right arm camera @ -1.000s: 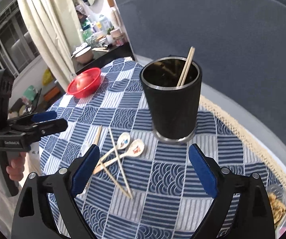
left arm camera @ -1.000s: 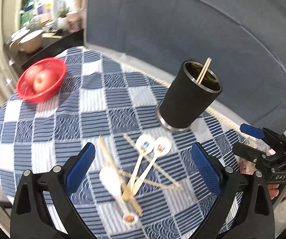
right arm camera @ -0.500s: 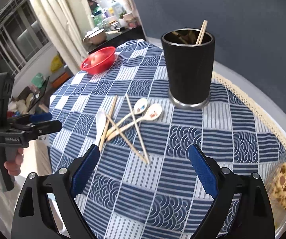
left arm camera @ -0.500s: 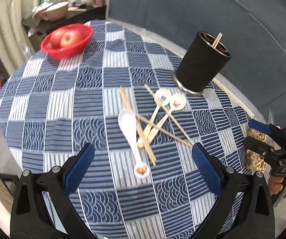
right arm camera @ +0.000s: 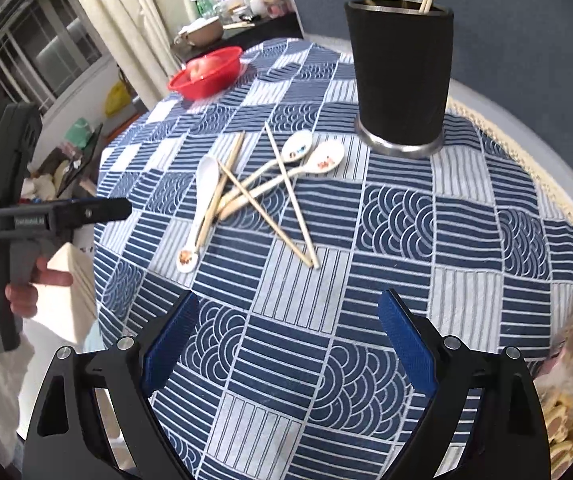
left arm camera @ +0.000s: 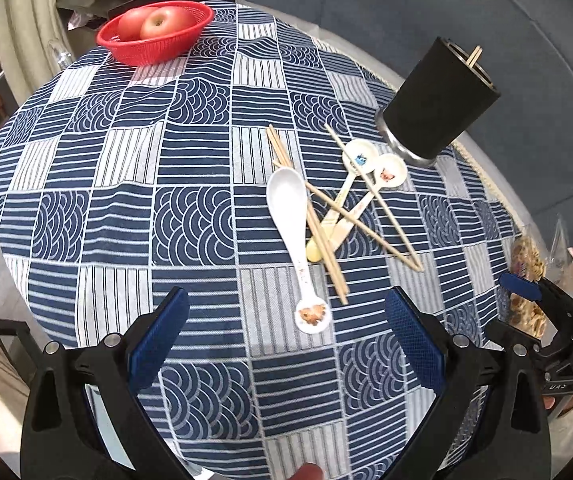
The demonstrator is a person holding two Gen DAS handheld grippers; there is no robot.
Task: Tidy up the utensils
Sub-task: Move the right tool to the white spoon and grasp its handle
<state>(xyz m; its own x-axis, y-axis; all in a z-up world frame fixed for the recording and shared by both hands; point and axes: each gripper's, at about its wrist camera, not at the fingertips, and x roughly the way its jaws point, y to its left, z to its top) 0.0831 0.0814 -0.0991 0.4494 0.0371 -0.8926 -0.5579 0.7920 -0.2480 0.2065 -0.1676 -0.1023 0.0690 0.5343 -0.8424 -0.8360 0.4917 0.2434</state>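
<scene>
Both grippers, left (left arm camera: pixel 284 334) and right (right arm camera: pixel 284 332), hover spread apart and empty. Spoons (left arm camera: pixel 360 174) and chopsticks (left arm camera: pixel 360 220) lie crossed mid-table, near the black cup (left arm camera: pixel 436 98). They look light, stiff and slippery; best pinched mid-handle.

Left gripper (left arm camera: pixel 286 330) held above the checked tablecloth (left arm camera: pixel 190 216), jaws wide apart, empty. Ahead: white ceramic spoon (left arm camera: pixel 292 216) among loose chopsticks (left arm camera: pixel 360 224) and two decorated spoons (left arm camera: pixel 360 160). Black utensil holder (left arm camera: pixel 434 100) beyond; red basket (left arm camera: pixel 154 46) with apples at far edge.
</scene>
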